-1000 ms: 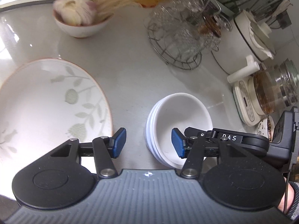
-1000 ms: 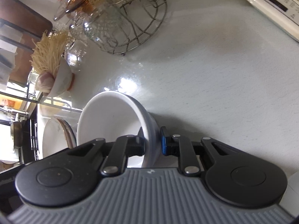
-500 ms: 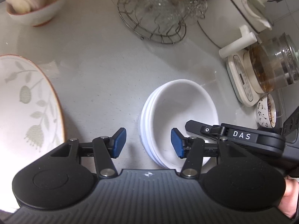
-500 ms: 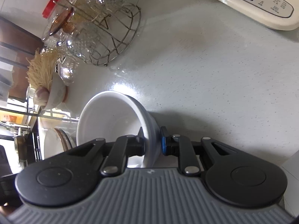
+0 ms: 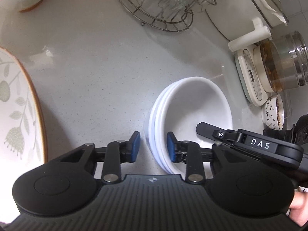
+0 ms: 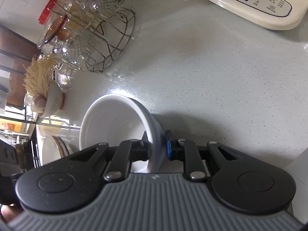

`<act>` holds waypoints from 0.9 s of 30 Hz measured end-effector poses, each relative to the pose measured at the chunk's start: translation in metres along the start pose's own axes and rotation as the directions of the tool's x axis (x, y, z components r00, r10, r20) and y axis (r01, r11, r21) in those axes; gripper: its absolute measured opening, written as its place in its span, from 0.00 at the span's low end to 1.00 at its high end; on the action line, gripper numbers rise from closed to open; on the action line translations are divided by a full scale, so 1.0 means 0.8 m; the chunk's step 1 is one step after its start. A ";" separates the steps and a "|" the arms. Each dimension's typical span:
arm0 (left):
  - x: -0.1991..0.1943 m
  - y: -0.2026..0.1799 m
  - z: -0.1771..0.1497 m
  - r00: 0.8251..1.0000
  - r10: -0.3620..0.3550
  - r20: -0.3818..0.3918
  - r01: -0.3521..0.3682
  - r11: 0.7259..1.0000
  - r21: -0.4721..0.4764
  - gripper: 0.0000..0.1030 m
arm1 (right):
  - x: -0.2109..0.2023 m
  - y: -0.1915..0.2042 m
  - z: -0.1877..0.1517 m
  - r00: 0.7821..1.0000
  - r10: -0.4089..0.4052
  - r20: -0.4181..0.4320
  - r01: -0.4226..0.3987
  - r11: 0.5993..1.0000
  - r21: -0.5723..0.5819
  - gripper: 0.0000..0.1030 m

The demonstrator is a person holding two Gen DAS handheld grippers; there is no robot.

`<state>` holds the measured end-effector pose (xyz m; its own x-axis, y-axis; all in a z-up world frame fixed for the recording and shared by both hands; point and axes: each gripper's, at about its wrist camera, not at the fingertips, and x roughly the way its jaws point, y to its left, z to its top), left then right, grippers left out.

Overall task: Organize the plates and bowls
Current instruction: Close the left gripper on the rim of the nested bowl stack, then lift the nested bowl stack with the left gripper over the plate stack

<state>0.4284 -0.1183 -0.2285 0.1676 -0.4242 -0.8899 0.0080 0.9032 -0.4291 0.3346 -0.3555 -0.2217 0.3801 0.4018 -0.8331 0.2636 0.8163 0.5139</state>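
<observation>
A stack of white bowls [image 5: 194, 107] sits on the grey counter; it also shows in the right wrist view [image 6: 115, 123]. My right gripper [image 6: 156, 150] is shut on the stack's rim, one finger inside and one outside; its finger reaches into the bowl in the left wrist view [image 5: 207, 131]. My left gripper [image 5: 152, 148] is open and straddles the stack's near-left rim without pinching it. A large leaf-patterned plate [image 5: 17, 115] with an orange rim lies at the left, and shows on edge in the right wrist view [image 6: 55, 150].
A wire rack of glassware [image 5: 163, 2] stands at the back. A white pot [image 5: 238, 9], an electric kettle on its base [image 5: 273, 67] and a small patterned bowl [image 5: 273, 113] line the right. A bowl with noodles and garlic [image 6: 48, 96] sits far left.
My left gripper has moved right and closer, so its open fingers now straddle the stack's rim. The plate has slid toward the left edge of view. The right gripper keeps its hold.
</observation>
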 end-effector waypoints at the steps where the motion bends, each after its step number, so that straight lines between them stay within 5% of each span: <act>1: 0.001 -0.002 0.001 1.000 0.003 0.002 -0.003 1.000 0.003 0.28 | 0.000 0.000 0.000 1.000 -0.001 -0.002 0.001 1.000 0.000 0.18; 27: -0.016 -0.026 -0.032 0.993 0.061 0.102 -0.056 0.997 -0.053 0.24 | -0.016 0.004 0.024 0.996 0.023 -0.084 -0.038 0.983 -0.180 0.18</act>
<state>0.4005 -0.1336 -0.2118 0.2677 -0.3595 -0.8939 -0.0531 0.9208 -0.3863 0.3477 -0.3663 -0.2057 0.3107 0.4536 -0.8353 0.0853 0.8619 0.4998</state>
